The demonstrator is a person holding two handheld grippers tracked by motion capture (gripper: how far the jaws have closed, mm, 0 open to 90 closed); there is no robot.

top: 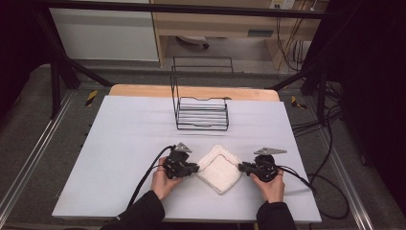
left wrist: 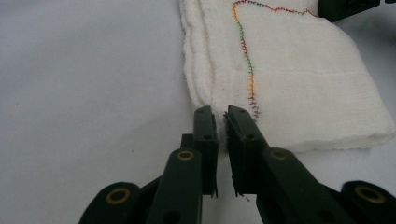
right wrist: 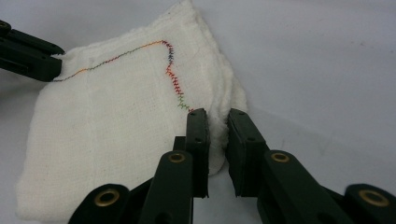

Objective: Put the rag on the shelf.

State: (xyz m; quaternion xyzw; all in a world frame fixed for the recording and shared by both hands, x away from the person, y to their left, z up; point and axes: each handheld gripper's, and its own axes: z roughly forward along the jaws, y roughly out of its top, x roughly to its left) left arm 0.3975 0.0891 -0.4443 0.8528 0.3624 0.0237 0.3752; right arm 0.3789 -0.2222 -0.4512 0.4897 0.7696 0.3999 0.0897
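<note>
Grey cloth covers the table, and a folded white towel with a line of coloured stitching lies on it near the person's edge, in front of a black wire rack. At the towel's left corner sits the left tool, its jaws clamped on that corner. At the towel's right corner sits the right tool, its jaws pinching the folded layers there. A hand holds the left tool and another hand the right one.
</note>
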